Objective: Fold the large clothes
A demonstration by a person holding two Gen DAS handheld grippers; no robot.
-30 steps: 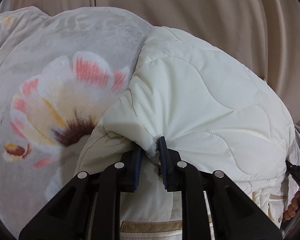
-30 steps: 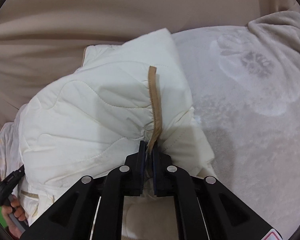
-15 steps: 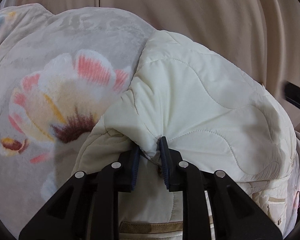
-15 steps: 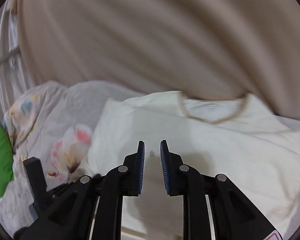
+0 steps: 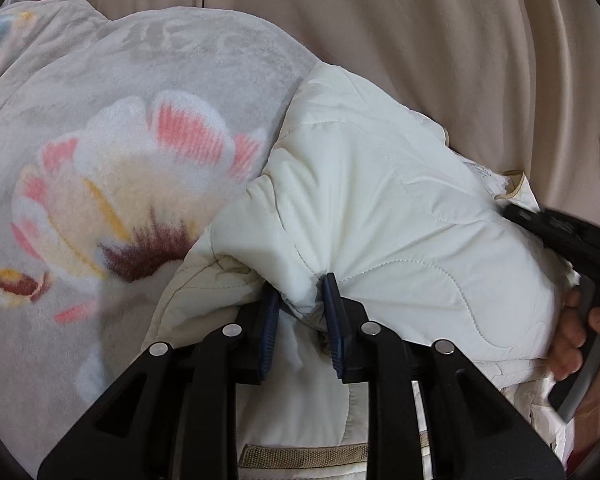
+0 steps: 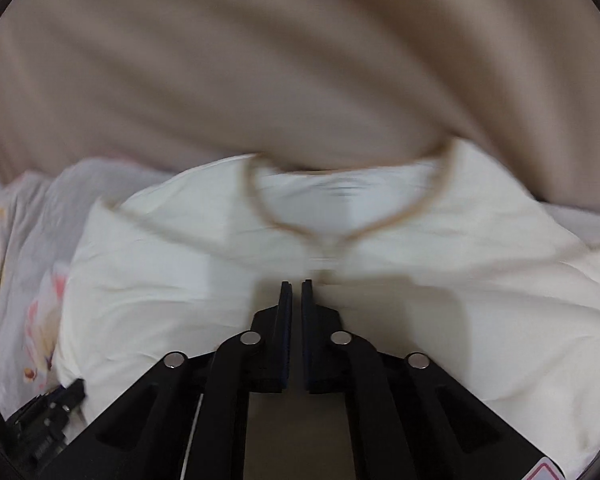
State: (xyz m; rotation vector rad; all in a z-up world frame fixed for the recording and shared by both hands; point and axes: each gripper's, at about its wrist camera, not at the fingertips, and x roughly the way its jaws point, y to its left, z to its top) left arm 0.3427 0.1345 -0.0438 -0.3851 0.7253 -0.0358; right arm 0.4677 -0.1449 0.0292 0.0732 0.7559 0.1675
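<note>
Right gripper [image 6: 296, 286] has let go of the tan-trimmed hem it pinched a second ago; its jaws have snapped together on nothing and it hovers over the jacket's [image 6: 440, 280] neckline. Left gripper [image 5: 300, 294] keeps its pinch on a puffy fold, its jaws having just eased wider. The cream jacket, wavy-stitched and quilted, lies at the blanket's [image 5: 112, 152] far edge. The blanket is fleecy grey with a pink flower.

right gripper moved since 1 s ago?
Yes. The right gripper let go of the tan trim and now faces the jacket collar, jaws shut, against the curtain.
</note>
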